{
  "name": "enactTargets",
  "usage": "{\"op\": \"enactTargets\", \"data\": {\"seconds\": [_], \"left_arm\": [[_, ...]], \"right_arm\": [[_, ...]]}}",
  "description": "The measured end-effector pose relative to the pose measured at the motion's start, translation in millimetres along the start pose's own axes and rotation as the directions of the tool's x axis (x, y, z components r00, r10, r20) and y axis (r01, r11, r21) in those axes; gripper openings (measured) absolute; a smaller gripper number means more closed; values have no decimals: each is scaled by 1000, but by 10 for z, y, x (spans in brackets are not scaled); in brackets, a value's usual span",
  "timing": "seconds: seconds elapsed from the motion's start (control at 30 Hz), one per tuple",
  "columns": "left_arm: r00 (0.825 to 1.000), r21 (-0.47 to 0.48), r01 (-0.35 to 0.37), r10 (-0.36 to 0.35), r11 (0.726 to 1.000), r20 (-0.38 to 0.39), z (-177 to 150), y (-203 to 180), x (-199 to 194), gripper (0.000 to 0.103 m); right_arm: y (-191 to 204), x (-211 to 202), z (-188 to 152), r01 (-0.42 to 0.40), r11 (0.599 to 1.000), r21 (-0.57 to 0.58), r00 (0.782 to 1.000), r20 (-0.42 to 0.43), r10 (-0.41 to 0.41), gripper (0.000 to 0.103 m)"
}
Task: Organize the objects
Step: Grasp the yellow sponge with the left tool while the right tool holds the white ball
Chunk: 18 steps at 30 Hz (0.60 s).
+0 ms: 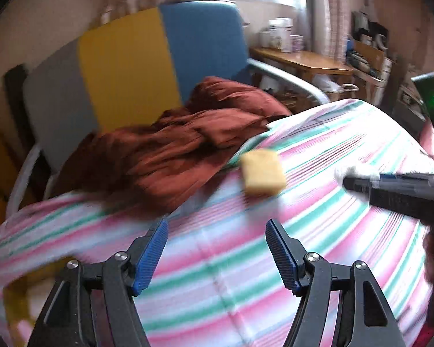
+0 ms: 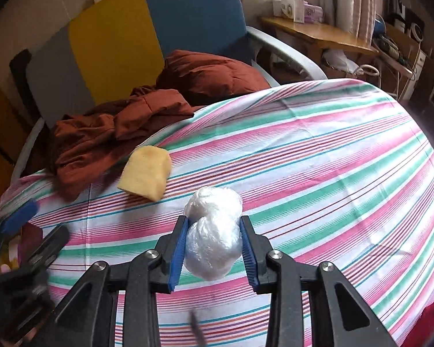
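Between the right gripper's pads sits a clamped plastic wad

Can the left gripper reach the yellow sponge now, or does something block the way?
Probably yes. The left gripper is open and empty, and only bare striped sheet lies between it and the yellow sponge.

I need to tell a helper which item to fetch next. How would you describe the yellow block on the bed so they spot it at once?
Find the bed with the striped sheet in pink, green and white. Near its far edge lies a crumpled rust-brown cloth; the yellow sponge sits right beside it on the sheet. It is the only pale yellow, soft-edged block there, unlike the white plastic bundle.
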State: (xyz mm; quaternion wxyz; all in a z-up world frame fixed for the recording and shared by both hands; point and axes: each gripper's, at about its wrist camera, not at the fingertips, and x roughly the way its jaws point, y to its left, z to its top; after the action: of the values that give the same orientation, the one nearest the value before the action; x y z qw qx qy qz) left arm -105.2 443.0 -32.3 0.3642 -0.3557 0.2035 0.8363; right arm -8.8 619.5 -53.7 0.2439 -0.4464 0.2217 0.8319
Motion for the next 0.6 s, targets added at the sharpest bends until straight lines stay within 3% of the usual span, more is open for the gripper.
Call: {"op": "enactTargets", "data": {"seconds": [0.2, 0.3, 0.43, 0.47, 0.5, 0.57, 0.6], "left_arm": [[998, 26, 46, -45, 999, -45, 395, -270, 622, 83], [999, 74, 26, -23, 997, -43, 519, -402, 856, 93], [998, 112, 7, -1, 994, -58, 600, -510, 1151, 92], [998, 118, 21, -13, 993, -63, 607, -524, 1219, 85], [997, 125, 27, -17, 992, -81, 602, -538, 1278, 63], [990, 111, 73, -58, 991, -132, 584, -530, 1363, 55], [992, 100, 66, -55, 993, -114, 575, -508, 1323, 52]], "right_arm": [[9, -66, 8, -26, 1000, 5, 1000, 14, 26, 35], [7, -71, 24, -33, 999, 14, 999, 21, 32, 35], [-5, -86, 33, -42, 999, 22, 999, 29, 41, 35], [-10, -88, 29, -43, 999, 22, 999, 28, 42, 35], [-9, -78, 26, -44, 999, 21, 999, 25, 44, 35], [-8, -53, 22, -48, 999, 14, 999, 17, 48, 35], [-8, -46, 22, -52, 999, 12, 999, 17, 51, 35]]}}
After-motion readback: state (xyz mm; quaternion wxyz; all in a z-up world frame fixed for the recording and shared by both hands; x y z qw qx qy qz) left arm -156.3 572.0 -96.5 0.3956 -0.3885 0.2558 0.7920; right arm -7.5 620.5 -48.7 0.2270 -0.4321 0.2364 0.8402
